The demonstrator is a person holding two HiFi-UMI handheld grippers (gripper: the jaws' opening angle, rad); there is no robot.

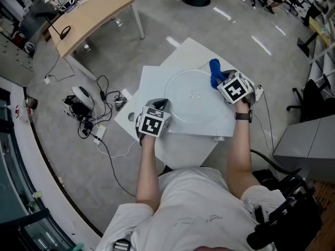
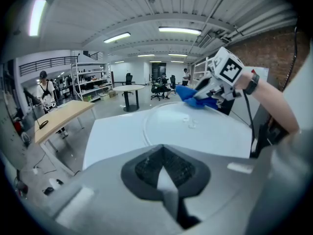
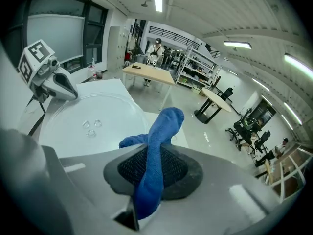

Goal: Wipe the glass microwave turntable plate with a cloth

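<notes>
Right gripper view: right hand-held gripper clenches cloth; left hand-held gripper pinches plate (rim barely discernible).

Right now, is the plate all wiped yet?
Hardly started, I think. Done: the right gripper grips the blue cloth. In hand: the cloth is at the far rim of the plate, while the left gripper seems to pinch the near rim. Left: wiping across the plate; I can't see any wiped patch.

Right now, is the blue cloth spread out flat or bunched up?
Bunched up: the blue cloth is a twisted roll clamped in the right gripper, near the glass plate.
</notes>
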